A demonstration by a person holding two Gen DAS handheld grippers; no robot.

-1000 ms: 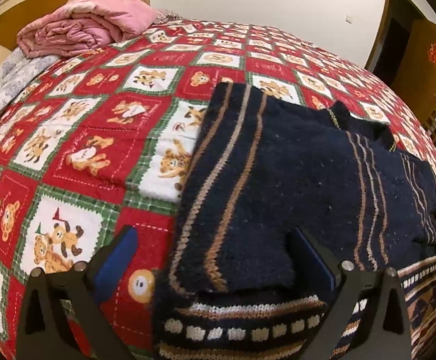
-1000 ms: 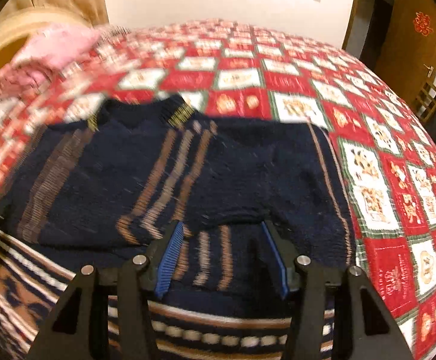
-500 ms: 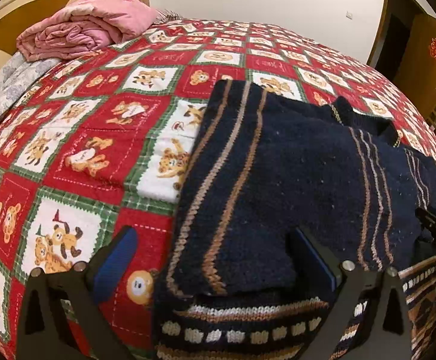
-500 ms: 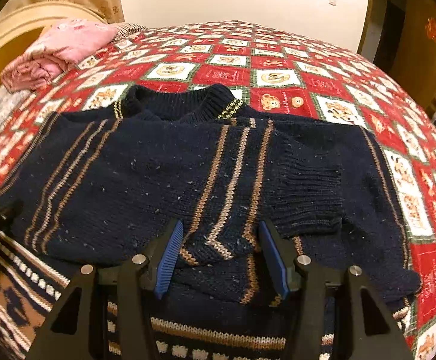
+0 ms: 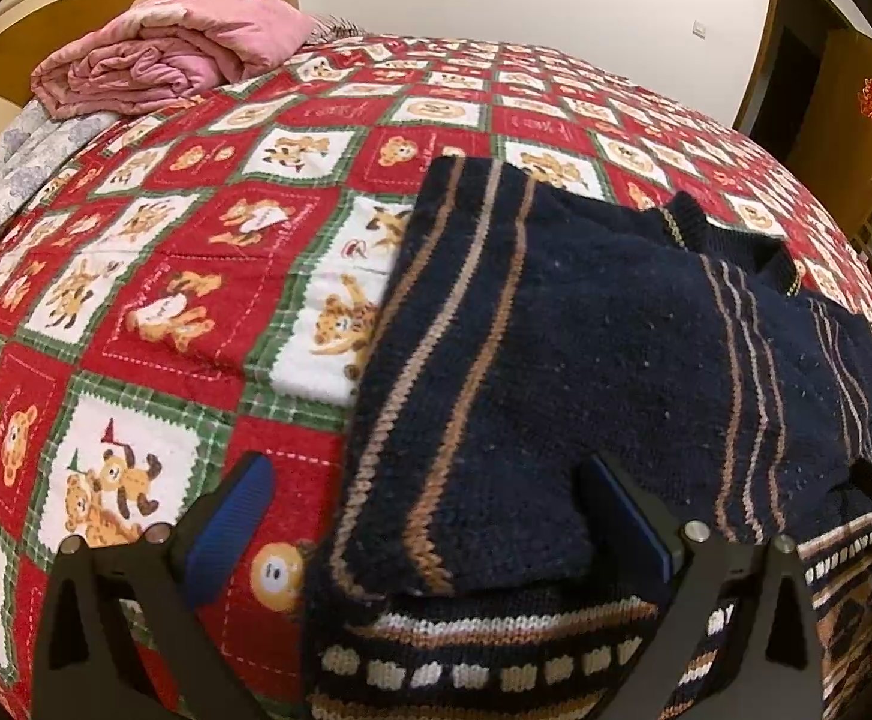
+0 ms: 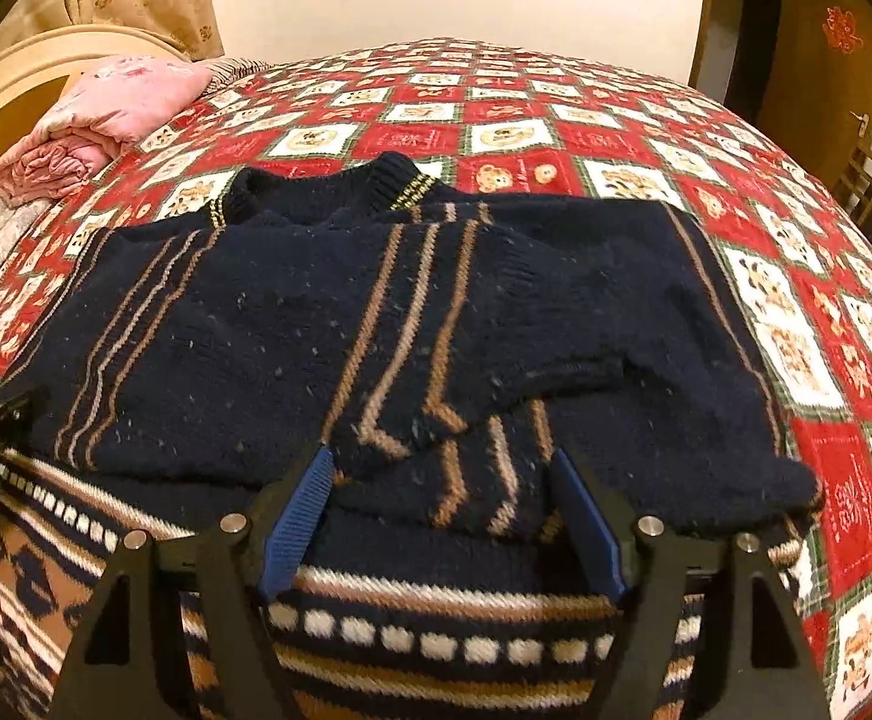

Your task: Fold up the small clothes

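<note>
Sweater (image 6: 292, 324) lies flat on bedspread (image 5: 154, 276), both sleeves crossed over chest. Your left gripper (image 5: 430, 516) and right gripper (image 6: 442, 516) hover at hem (image 6: 436, 642), jaws spread, holding nothing. Likely next: pinch hem corners, fold upward toward collar (image 6: 322, 186).

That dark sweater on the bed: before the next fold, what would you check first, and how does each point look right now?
1. Both sleeves folded in over the sweater: ok.
2. Left gripper open, holding nothing: ok.
3. Right gripper open, holding nothing: ok.
4. Patterned hem lying flat near the grippers: ok.
5. Free blanket around the sweater; pink quilt far off: ok.
6. Right sleeve cuff lying smooth: cannot tell.
</note>
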